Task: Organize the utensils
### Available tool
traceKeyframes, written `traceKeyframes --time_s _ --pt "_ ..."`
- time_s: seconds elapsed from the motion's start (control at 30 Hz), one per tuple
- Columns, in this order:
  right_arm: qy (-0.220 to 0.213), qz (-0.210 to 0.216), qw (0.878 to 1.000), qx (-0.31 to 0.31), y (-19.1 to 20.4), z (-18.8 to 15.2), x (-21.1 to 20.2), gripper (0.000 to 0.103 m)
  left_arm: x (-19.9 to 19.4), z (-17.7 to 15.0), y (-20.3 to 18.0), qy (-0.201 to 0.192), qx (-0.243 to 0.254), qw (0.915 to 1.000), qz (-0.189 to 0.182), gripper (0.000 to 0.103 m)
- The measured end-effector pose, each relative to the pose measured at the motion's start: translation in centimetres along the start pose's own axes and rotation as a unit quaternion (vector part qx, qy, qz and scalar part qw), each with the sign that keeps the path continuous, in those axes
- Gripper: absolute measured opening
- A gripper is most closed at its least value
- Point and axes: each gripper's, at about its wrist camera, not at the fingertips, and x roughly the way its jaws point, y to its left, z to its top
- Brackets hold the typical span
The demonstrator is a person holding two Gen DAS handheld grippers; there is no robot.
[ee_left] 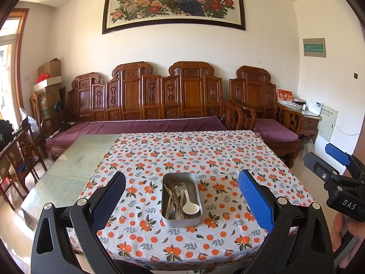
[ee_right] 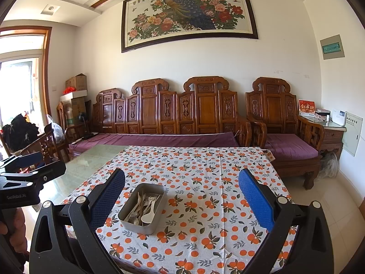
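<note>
1. near the front edge of the surface (ee_left: 251, 159), on the part covered by the cloth with orange fruit print (ee_left: 159, 159), stands a metal tin (ee_left: 181, 222) with rounded corners.
2. inside the tin lie the utensils (ee_left: 176, 196) in one mixed heap: a white spoon (ee_left: 191, 207) with its bowl toward the front end of the tin, a white fork (ee_left: 181, 188), thin wooden chopsticks (ee_left: 174, 196) and some metal spoons (ee_left: 174, 213) along the left wall.
3. the left gripper (ee_left: 181, 202) is released; its two blue pads stand wide apart, one on each side of the tin in the left wrist view, and they hold nothing. it hangs above the front edge and does not touch the tin.
4. the right gripper (ee_right: 181, 202) is released too, with its pads wide apart and nothing between them. in the right wrist view the tin sits toward its left pad (ee_right: 107, 199).
5. the left part of the surface has no cloth and shows a greenish glass top (ee_left: 75, 166).
6. behind the far edge stands a carved wooden bench (ee_left: 146, 98) with a purple cushion, and a peacock painting (ee_left: 173, 2) hangs on the wall above it.
7. a hand (ee_left: 346, 233) holds the handle of the right gripper at the right edge of the left wrist view.
</note>
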Motion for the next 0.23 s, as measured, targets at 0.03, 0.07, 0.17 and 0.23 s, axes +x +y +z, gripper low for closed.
traceKeyframes --time_s 0.03,0.07,0.17,0.23 --pt "0.000 0.000 1.000 0.000 0.01 0.08 -0.03 0.100 0.07 -0.05 -0.03 0.000 0.000 1.0000 0.000 0.095" --pt "0.000 0.000 1.000 0.000 0.01 0.07 -0.04 0.100 0.07 -0.09 -0.03 0.000 0.000 1.0000 -0.001 0.095" --pt "0.000 0.000 1.000 0.000 0.01 0.08 -0.03 0.100 0.07 -0.13 -0.05 0.001 0.000 1.0000 0.000 0.095" --pt "0.000 0.000 1.000 0.000 0.00 0.10 -0.04 0.100 0.11 -0.12 -0.07 0.001 0.000 1.0000 0.000 0.095"
